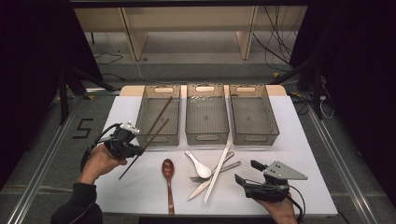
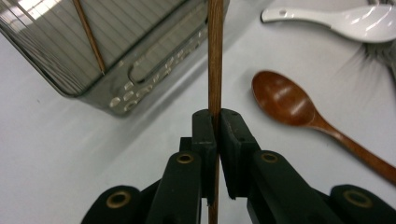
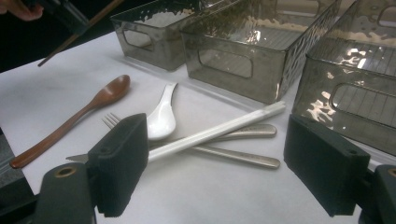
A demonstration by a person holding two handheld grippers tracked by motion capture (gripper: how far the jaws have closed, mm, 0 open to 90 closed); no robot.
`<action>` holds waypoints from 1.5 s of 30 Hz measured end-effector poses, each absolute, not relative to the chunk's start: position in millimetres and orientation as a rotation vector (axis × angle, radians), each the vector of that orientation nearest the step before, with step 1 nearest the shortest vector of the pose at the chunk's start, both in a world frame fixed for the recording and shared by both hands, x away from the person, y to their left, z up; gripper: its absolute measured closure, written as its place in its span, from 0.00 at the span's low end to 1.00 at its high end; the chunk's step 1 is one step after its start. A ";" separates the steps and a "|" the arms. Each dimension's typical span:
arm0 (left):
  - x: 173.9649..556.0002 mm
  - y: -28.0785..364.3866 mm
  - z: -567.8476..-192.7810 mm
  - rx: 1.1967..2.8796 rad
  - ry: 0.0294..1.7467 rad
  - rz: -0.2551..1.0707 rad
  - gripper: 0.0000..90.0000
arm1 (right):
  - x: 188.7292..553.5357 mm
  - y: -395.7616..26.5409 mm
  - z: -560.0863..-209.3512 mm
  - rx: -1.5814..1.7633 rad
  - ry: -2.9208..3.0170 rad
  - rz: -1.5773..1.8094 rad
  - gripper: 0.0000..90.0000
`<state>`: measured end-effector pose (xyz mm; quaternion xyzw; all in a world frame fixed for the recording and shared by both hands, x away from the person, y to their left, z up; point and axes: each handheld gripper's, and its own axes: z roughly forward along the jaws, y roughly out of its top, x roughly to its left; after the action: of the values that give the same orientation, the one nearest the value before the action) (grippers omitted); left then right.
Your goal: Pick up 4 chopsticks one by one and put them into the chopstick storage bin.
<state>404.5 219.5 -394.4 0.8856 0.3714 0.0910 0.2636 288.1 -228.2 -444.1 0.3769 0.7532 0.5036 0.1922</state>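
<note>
Near edge of the white surface, right corner: right gripper [image 1: 246,172] rests low in the person's hand, jaws standing wide with nothing between them. It points toward the loose cutlery pile.

Near-centre: wooden spoon [image 1: 168,176] lies alone, bowl away from the near edge. Just right of it, the pile: white ceramic spoon [image 1: 200,166], a fork [image 3: 112,120], a metal handle beside it, and a white-sleeved chopstick pair [image 3: 219,129] laid diagonally across them, touching.

Left edge, mid-depth: left gripper [image 2: 217,123] is clamped narrow on a single brown chopstick [image 1: 145,147]. The stick is off the surface, tilted, its far tip up over the near rim of the left bin [image 1: 159,136]; its near end hangs below the hand. The pads pinch it somewhat below its middle.

Handling judgement: the chopstick is light, stiff, thin and smooth-lacquered, so it can pivot or slide in the pads. With most of its length beyond the pads it may swing, so a hold nearer the middle looks steadier. No fragility concern.

Far edge: three smoked-plastic bins in a row. The left bin already holds one matching chopstick [image 1: 160,114], lying diagonally. The middle bin [image 1: 207,136] and right bin [image 1: 254,137] appear empty.
</note>
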 end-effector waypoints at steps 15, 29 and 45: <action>450.9 208.4 -354.1 2.282 0.983 0.310 0.94 | 288.2 -228.9 -444.1 1.059 2.111 1.417 0.25; 476.8 201.7 -337.1 2.244 0.998 0.409 0.94 | 287.8 -229.6 -443.6 1.062 2.108 1.421 0.25; 508.6 187.9 -333.5 2.204 1.020 0.545 0.94 | 287.9 -229.9 -443.3 1.061 2.107 1.425 0.25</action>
<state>508.6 187.9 -333.5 0.8387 0.3882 0.2076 0.3206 287.9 -229.9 -443.3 0.3779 0.7503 0.5075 0.1916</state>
